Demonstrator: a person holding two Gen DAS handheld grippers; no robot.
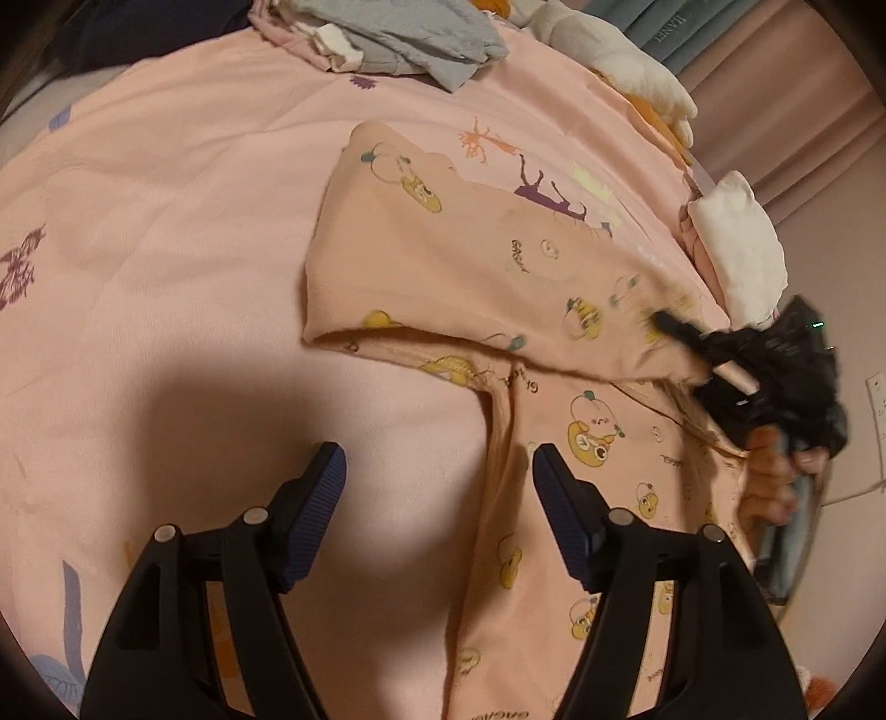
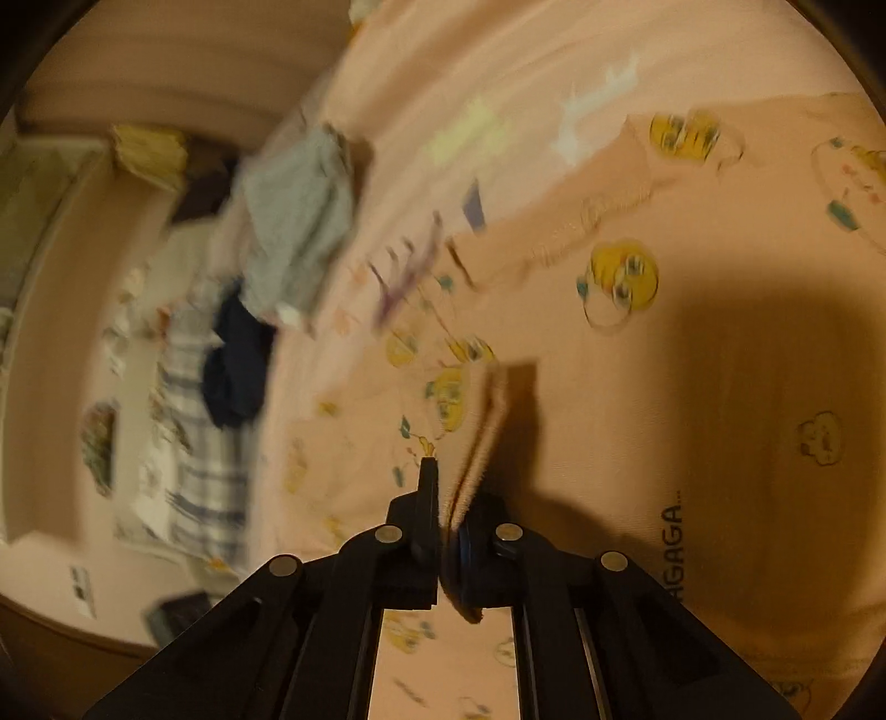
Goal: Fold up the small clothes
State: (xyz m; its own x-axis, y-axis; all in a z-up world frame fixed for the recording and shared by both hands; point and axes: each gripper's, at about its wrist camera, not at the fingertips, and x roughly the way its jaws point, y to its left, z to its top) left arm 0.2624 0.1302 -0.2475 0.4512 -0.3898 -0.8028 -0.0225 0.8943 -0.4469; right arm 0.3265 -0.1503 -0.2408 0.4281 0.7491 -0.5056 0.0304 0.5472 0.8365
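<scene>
A peach baby garment (image 1: 443, 266) printed with yellow cartoon figures lies on the pink bedspread (image 1: 166, 221), its upper part folded over. My left gripper (image 1: 440, 471) is open and empty, hovering above the garment's lower left edge. My right gripper (image 1: 681, 338) is at the garment's right side, shut on its edge. In the right wrist view the right gripper (image 2: 448, 482) pinches a fold of the peach garment (image 2: 637, 387) between its shut fingers, and the picture is blurred.
A pile of grey-blue and pink clothes (image 1: 387, 39) lies at the far edge of the bed. White cloths (image 1: 742, 243) and a soft toy (image 1: 620, 61) sit along the right edge. Dark and checked fabrics (image 2: 221, 360) lie beyond the bed.
</scene>
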